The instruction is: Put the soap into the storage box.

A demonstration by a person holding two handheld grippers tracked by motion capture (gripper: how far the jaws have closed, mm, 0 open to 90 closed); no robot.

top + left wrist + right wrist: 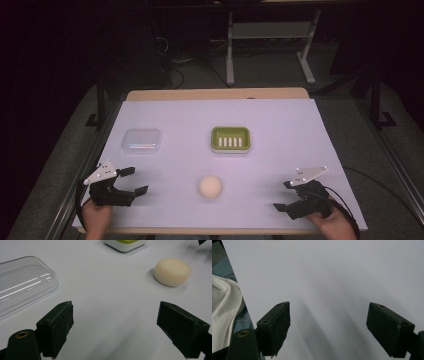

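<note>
Though near grippers, unmarked soap (210, 186).

This looks like a lab or test room, not a home. The bench (300, 130) has a plain white sheet on top and wood showing at its far edge. The room around it is dark. Behind it stands a white metal frame (230, 50) on a grey floor (260, 70), with black cables (172, 67) lying loose. Dark metal rails (397, 160) run along the sides.

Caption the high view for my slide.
Open left gripper and right gripper flank a soap below dish and lid.
</note>
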